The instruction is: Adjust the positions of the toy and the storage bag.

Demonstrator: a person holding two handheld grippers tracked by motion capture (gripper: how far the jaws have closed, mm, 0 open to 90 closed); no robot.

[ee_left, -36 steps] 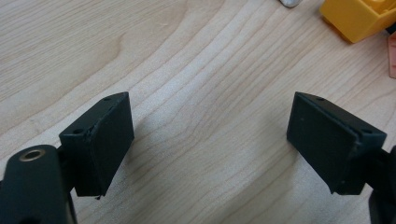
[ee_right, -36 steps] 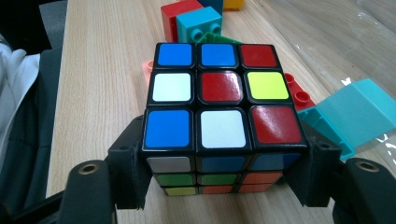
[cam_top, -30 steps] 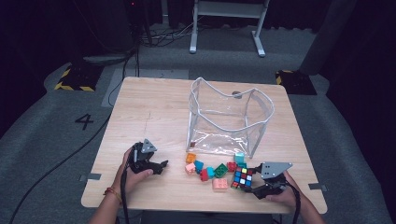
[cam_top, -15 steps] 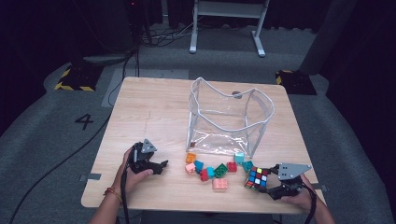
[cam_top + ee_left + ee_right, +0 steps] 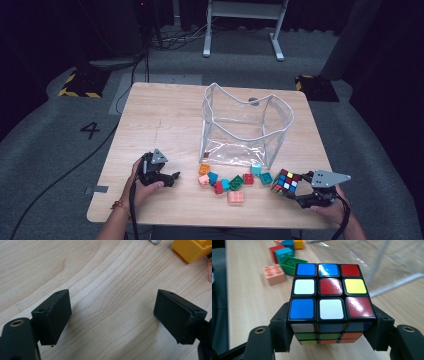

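A scrambled puzzle cube point(image 5: 286, 180) point(image 5: 329, 287) is held just above the table near the front right corner, my right gripper point(image 5: 292, 186) point(image 5: 331, 333) shut on its two sides. Left of the cube lies a loose row of toy bricks: orange point(image 5: 204, 169), green point(image 5: 236, 182), red point(image 5: 248, 178), teal point(image 5: 265, 177) and a pink one point(image 5: 235, 197) point(image 5: 274, 274) nearest the front. My left gripper point(image 5: 172, 177) point(image 5: 112, 315) rests low over bare wood at the front left, open with nothing between its pads. It points toward the bricks.
A clear plastic bag point(image 5: 245, 125) point(image 5: 387, 265) with a white rim stands open-topped behind the bricks, mid-table. The wooden table point(image 5: 165, 115) has bare room at the left and back. A yellow-orange brick point(image 5: 192, 248) lies ahead of the left gripper.
My right gripper has carried the cube to the right, away from the bricks, and lifted it slightly. The left gripper has stayed where it was.
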